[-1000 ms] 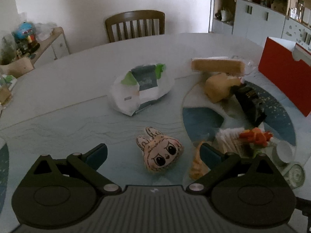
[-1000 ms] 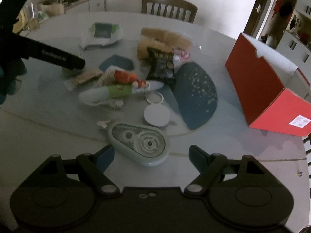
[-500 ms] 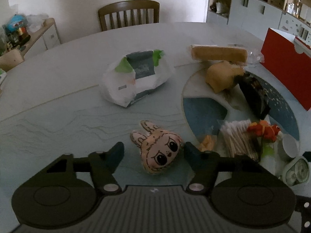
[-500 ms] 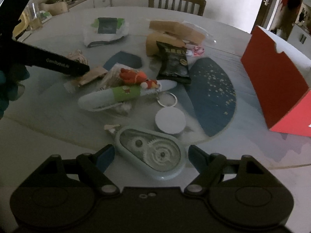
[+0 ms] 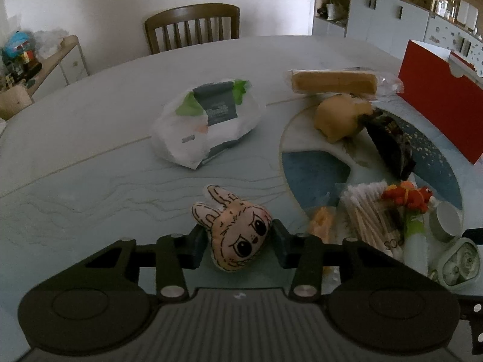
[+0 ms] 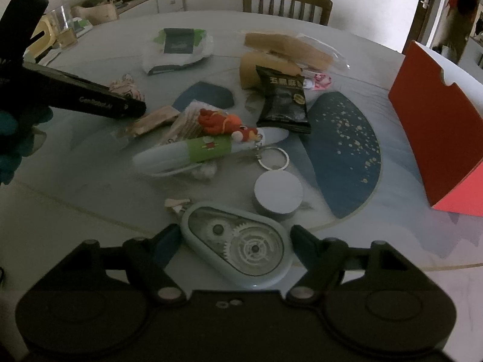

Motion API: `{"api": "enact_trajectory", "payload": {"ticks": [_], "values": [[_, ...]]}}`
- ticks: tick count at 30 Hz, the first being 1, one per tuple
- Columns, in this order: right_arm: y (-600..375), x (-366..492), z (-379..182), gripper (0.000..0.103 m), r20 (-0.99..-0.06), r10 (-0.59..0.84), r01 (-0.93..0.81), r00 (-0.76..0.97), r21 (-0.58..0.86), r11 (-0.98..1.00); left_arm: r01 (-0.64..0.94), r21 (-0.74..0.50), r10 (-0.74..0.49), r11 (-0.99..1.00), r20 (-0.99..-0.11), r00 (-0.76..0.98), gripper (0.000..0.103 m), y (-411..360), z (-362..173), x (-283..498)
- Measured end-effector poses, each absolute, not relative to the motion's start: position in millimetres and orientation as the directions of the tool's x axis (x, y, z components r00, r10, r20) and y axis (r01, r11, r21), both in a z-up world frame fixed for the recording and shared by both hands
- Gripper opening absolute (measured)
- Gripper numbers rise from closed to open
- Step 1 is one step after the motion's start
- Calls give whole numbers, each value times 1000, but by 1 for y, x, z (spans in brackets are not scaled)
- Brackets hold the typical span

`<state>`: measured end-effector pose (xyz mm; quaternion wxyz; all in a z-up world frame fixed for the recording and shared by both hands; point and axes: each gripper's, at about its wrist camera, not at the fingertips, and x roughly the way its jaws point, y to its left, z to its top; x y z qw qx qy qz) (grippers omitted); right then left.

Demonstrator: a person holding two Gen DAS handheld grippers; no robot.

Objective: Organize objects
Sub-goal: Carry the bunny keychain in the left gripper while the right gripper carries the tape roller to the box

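Note:
A pink bunny-face plush (image 5: 238,235) lies on the glass table between the fingers of my left gripper (image 5: 238,242). Its jaws are closing and both pads touch the plush's sides. In the right wrist view that gripper (image 6: 90,102) reaches in from the left over the plush (image 6: 126,86). A pale blue correction tape dispenser (image 6: 238,247) lies between the fingers of my right gripper (image 6: 235,238). Those jaws are closing slowly, and the pads stand just beside the dispenser's edges.
A red box (image 6: 437,114) stands open at the right. The table's middle holds a tissue pack (image 5: 208,120), bread packs (image 5: 332,81), a black snack bag (image 6: 283,102), cotton swabs (image 5: 368,217), a green-banded pen (image 6: 208,149) and a round tin (image 6: 277,191). A chair (image 5: 193,27) stands behind the table.
The left jaws have closed from wide apart onto the plush's sides. The right gripper has crept forward, so the tape dispenser now lies deeper between its fingers.

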<state>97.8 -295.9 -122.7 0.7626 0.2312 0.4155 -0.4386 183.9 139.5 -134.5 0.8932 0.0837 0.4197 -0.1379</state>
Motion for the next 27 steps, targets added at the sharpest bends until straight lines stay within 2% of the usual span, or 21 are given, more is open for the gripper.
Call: {"api": "enact_trajectory", "payload": {"ticks": [7,15,27], "values": [[-291,85,-115,78,-828,-487,886,279,27,462,299,32,-169,954,-765,621,42,148,-124,171],[-290,60,-75,78,-800,-522,894,296,40,446,298,3,-196,954,-748,635,42,140,-88,137],[-325,-11,-6,78,-740,-590,890,322,24,455,357,-34,-263,933,-744,615,42,52,-39,108]]}}
